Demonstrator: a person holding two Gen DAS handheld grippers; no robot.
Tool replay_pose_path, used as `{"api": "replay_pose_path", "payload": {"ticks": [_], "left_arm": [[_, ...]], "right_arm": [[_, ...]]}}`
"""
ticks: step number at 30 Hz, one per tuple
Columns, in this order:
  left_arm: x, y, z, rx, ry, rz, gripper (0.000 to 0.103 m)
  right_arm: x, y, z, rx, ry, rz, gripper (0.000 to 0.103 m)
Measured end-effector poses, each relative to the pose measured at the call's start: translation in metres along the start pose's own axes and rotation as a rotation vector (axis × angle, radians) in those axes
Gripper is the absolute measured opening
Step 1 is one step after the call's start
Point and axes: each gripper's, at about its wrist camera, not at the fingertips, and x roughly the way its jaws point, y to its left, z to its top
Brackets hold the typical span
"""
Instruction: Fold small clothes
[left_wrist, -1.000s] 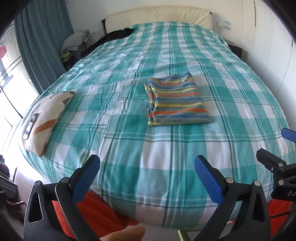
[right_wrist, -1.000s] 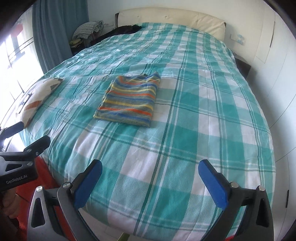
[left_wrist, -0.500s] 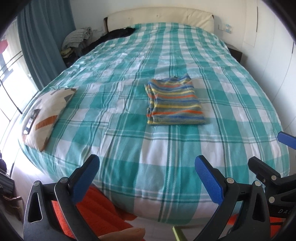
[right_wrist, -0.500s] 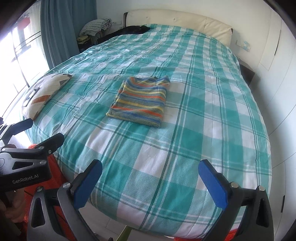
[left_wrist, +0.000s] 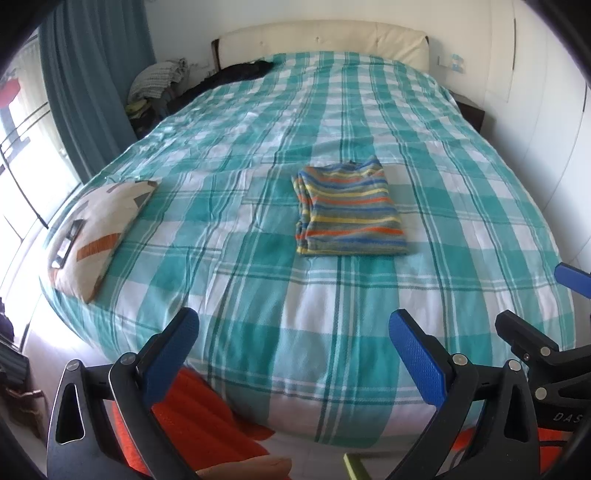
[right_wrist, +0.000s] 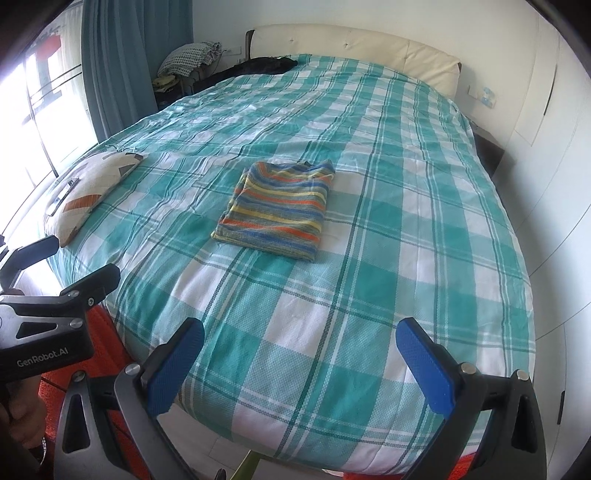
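Observation:
A small striped garment (left_wrist: 349, 212) lies folded into a neat rectangle in the middle of the bed; it also shows in the right wrist view (right_wrist: 277, 212). My left gripper (left_wrist: 293, 349) is open and empty, held off the foot of the bed, well short of the garment. My right gripper (right_wrist: 299, 360) is open and empty, also off the foot of the bed. Each gripper shows in the other's view: the right gripper (left_wrist: 546, 314) at the right edge, the left gripper (right_wrist: 62, 264) at the left edge.
The bed has a teal and white checked cover (left_wrist: 332, 129). A patterned cushion (left_wrist: 98, 229) lies at its left edge. Dark clothes (left_wrist: 236, 74) lie near the cream headboard (left_wrist: 321, 37). An orange rug (left_wrist: 192, 417) is on the floor below. White wardrobe doors (right_wrist: 554, 184) stand to the right.
Both grippers have drawn back from the bed, so more of its foot and the floor shows. The folded garment has not moved.

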Motion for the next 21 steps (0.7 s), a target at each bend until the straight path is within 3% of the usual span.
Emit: {"api": "replay_pose_path", "payload": {"ticks": [21], "left_arm": [[0.0035, 0.0005, 0.0013, 0.036, 0.000, -0.014, 0.103]], "right_arm": [[-0.0077, -0.0006, 0.0073, 0.025, -0.012, -0.065, 0.102]]}}
